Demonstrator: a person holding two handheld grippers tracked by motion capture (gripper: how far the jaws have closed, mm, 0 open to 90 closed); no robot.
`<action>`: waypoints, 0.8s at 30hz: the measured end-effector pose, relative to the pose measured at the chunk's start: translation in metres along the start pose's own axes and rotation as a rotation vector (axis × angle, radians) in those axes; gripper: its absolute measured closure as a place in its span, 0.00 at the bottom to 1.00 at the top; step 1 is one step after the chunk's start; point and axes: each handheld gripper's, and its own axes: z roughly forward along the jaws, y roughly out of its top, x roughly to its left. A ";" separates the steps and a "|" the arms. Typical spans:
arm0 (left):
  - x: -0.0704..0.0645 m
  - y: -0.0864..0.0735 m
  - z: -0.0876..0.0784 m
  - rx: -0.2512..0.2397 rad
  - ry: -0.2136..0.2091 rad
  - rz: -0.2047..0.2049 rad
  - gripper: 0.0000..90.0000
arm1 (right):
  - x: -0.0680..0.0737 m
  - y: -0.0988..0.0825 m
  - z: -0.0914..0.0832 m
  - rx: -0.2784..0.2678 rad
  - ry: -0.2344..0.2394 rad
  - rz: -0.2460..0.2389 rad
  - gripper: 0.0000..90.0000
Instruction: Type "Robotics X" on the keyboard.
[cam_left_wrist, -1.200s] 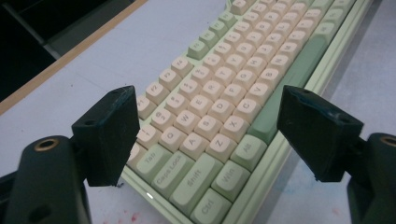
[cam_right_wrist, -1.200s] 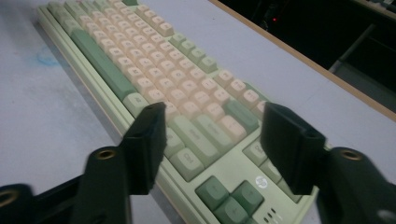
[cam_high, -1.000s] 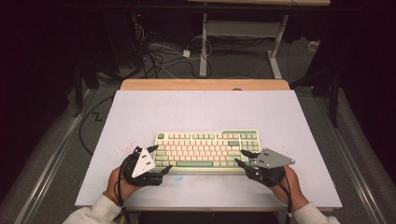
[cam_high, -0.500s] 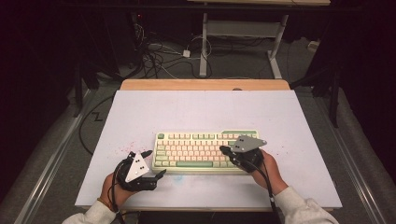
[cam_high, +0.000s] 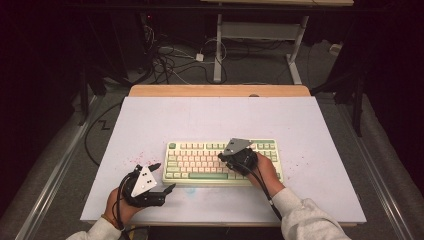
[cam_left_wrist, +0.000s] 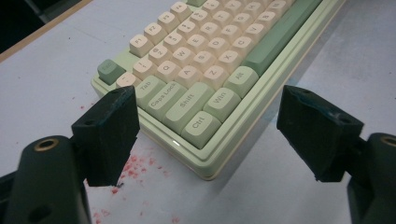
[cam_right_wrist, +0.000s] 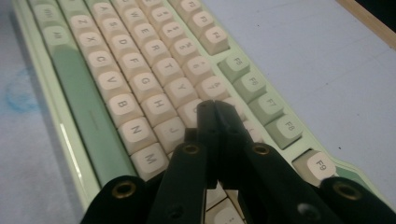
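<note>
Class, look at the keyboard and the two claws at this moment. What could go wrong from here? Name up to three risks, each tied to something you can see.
1. The right claw, shut, hovers over tightly packed keys near U and J; it could press two at once.
2. The keyboard lies loose on the table; a hard poke might slide it.
3. The open left claw sits by the keyboard's corner and may bump it.

My keyboard (cam_high: 222, 161) lies on the table (cam_high: 150, 120), toward its near edge. My left gripper (cam_high: 159, 180) sits off the keyboard's near-left corner, jaws apart and pointing at that corner. My right gripper (cam_high: 222, 157) is above the keys, right of centre, jaws together over the letter rows.
</note>
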 end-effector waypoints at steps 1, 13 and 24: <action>0.000 0.000 0.000 0.002 0.001 0.001 0.22 | -0.001 0.000 0.001 0.000 0.002 0.009 1.00; -0.001 0.000 0.002 0.011 -0.008 0.006 0.22 | 0.000 0.004 0.011 0.046 -0.021 -0.009 1.00; -0.001 0.000 0.003 0.015 -0.007 0.017 0.23 | 0.000 0.005 -0.002 -0.004 -0.022 0.008 1.00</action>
